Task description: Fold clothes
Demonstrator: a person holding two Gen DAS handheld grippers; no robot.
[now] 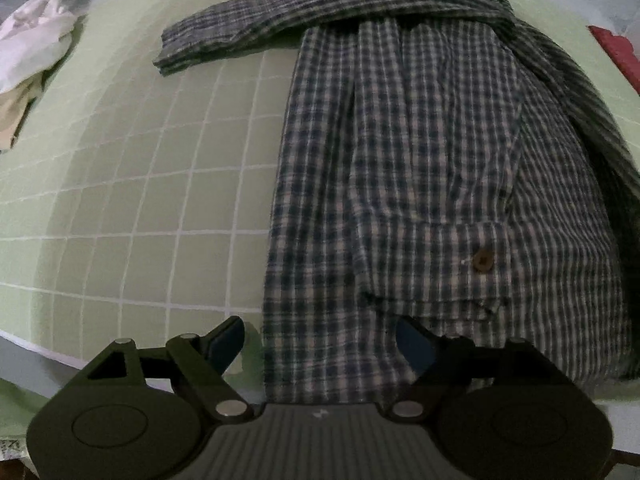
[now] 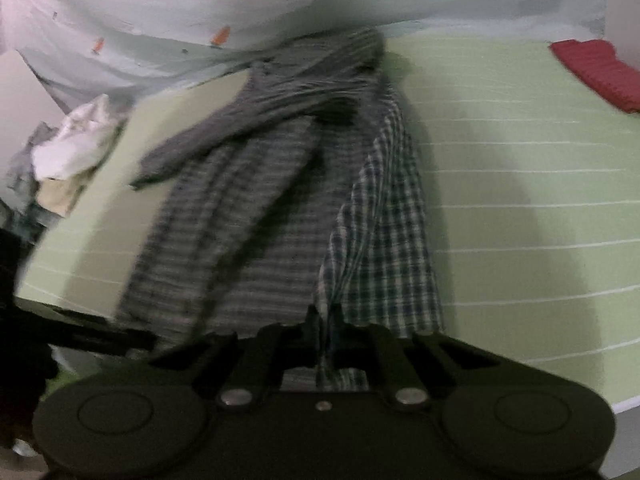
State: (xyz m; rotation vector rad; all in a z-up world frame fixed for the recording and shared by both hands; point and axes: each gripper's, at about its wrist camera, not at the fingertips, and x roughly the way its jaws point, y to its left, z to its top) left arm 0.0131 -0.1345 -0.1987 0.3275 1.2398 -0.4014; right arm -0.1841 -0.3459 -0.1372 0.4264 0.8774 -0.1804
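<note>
A blue-and-white checked shirt (image 1: 420, 152) lies partly folded on the green grid mat (image 1: 140, 184), one sleeve stretched to the left across the top. My left gripper (image 1: 320, 344) is open, its jaws straddling the shirt's near left hem, just above the cloth. In the right wrist view the same shirt (image 2: 280, 200) lies lengthwise; my right gripper (image 2: 326, 328) is shut on the shirt's near right edge and lifts a flap (image 2: 380, 240) of it off the mat. That view is motion-blurred.
A pile of white and beige clothes (image 1: 28, 52) sits at the mat's left edge, also in the right wrist view (image 2: 76, 148). A red cloth (image 2: 600, 72) lies at the far right. Pale bedding (image 2: 200, 8) lies behind the mat.
</note>
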